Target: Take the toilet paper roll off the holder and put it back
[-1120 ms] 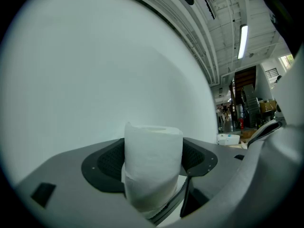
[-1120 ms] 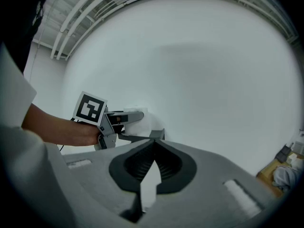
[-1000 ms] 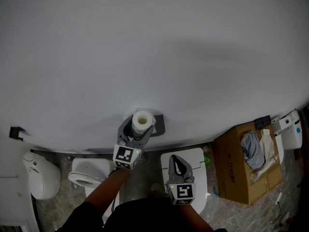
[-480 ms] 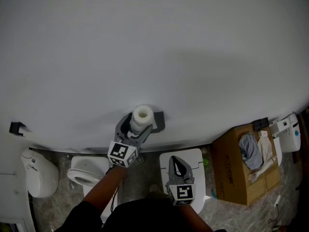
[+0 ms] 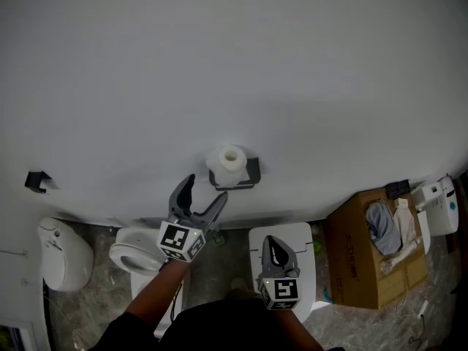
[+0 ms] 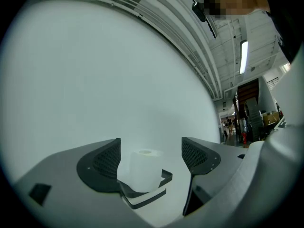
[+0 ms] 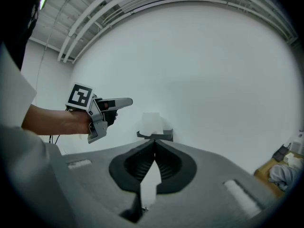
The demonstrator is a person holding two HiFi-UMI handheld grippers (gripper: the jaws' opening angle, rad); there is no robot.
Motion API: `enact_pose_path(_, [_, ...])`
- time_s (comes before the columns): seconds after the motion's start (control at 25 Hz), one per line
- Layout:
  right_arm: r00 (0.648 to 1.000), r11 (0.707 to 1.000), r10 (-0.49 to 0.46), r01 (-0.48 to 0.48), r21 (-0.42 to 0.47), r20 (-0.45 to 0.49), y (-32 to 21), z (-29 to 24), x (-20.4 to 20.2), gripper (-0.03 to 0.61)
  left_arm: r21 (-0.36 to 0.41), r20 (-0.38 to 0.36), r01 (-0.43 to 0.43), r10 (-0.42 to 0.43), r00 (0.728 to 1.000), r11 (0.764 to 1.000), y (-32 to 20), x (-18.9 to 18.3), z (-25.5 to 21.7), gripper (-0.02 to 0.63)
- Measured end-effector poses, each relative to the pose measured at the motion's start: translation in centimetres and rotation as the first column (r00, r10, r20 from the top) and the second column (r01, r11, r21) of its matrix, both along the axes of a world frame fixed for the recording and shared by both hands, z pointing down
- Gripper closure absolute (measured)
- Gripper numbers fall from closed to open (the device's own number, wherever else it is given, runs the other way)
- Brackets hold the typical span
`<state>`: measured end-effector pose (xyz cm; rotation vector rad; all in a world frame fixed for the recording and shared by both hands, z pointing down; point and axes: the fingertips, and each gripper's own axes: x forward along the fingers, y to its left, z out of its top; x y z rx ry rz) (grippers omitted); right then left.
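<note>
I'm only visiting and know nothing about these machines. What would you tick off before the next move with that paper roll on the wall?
1. Toilet paper roll stands upright in the holder: ok.
2. Left claw is open, jaws wide apart: ok.
3. Left claw is apart from the roll and holds nothing: ok.
4. Roll shows ahead between the left claw's jaws in the left gripper view, so it is lined up: ok.
5. Right claw is shut, empty and away from the holder: ok.
6. Roll is seated firmly enough not to tip: cannot tell.
</note>
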<state>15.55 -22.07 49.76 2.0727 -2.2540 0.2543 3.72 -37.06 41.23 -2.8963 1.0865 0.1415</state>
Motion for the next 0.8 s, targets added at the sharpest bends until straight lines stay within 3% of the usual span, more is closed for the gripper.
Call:
enact_pose_path(0.32, [0.999, 1.0, -0.027, 0.028, 0.013, -0.039, 6.6, -0.7, -4.4, 0.58, -0.002, -0.059, 0.057, -0.057, 0.997, 0.998, 11.3, -7.8, -2.6, 0.221])
enact_pose_path(0.52, [0.996, 0.997, -0.075, 0.075, 0.007, -0.04, 12.8, -1.3, -9.0, 0.581, -0.011, -0.066, 0.133, -0.133, 0.989, 0.991, 21.4, -15.4, -2.0, 0.241])
enact_pose_path(0.68, [0.996, 0.996, -0.092, 0.092, 0.021, -0.007, 17.9, -1.6, -13.0, 0.58, -0.079, -0.083, 0.216, -0.223, 0.971, 0.973, 28.3, -22.2, 0.5, 0.384])
enact_pose_path(0.8, [0.994, 0.994, -0.112, 0.112, 0.004, -0.007, 21.5, -1.2, -15.8, 0.58, -0.142, -0.081, 0.236, -0.249, 0.965, 0.961, 32.8, -24.9, 2.7, 0.496])
